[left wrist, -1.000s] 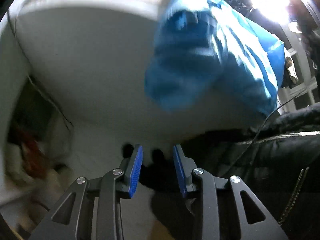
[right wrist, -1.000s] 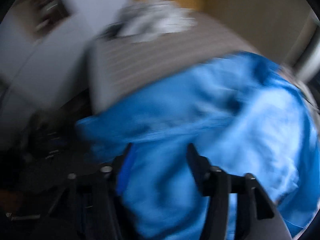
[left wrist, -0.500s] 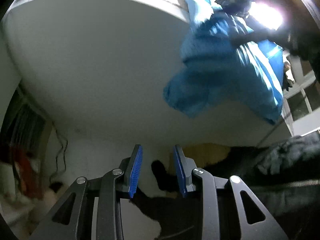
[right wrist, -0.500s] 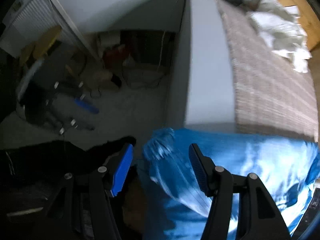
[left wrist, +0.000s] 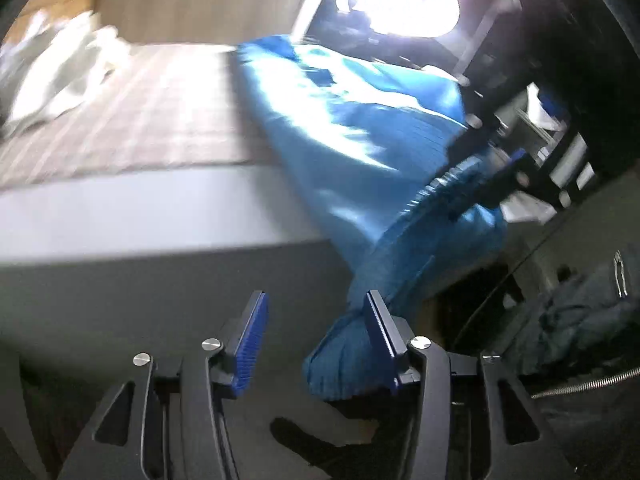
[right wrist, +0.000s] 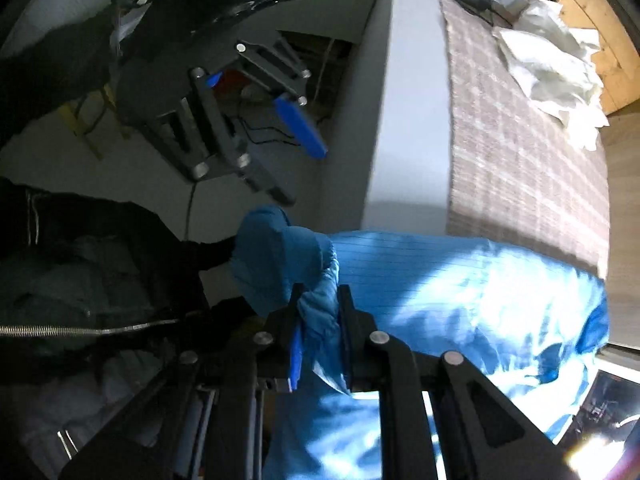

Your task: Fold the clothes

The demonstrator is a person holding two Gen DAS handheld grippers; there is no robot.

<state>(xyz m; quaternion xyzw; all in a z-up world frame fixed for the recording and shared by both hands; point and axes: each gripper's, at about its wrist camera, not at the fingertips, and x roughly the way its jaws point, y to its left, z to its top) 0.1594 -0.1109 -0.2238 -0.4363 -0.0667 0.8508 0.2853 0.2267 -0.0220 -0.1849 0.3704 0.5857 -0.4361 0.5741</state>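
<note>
Right gripper [right wrist: 319, 322]: jaws have just been closing and now clench a bunched fold of the blue garment [right wrist: 460, 292], which drapes off the bed [right wrist: 520, 152] edge. Left gripper [left wrist: 316, 332]: jaws have just been opening, spread, with the hanging cuff against one pad, not pinched. Fabric looks light, limp, slippery; take seams or cuffs. The garment's full outline is blurred and cut off.

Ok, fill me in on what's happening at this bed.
A person is working on a blue garment with a tool in each hand. The garment lies partly on the bed and hangs over its edge. The right tool has just been closing and now pinches a bunched fold of it. The left tool has been opening; the hanging end rests against one pad, not clamped.
</note>
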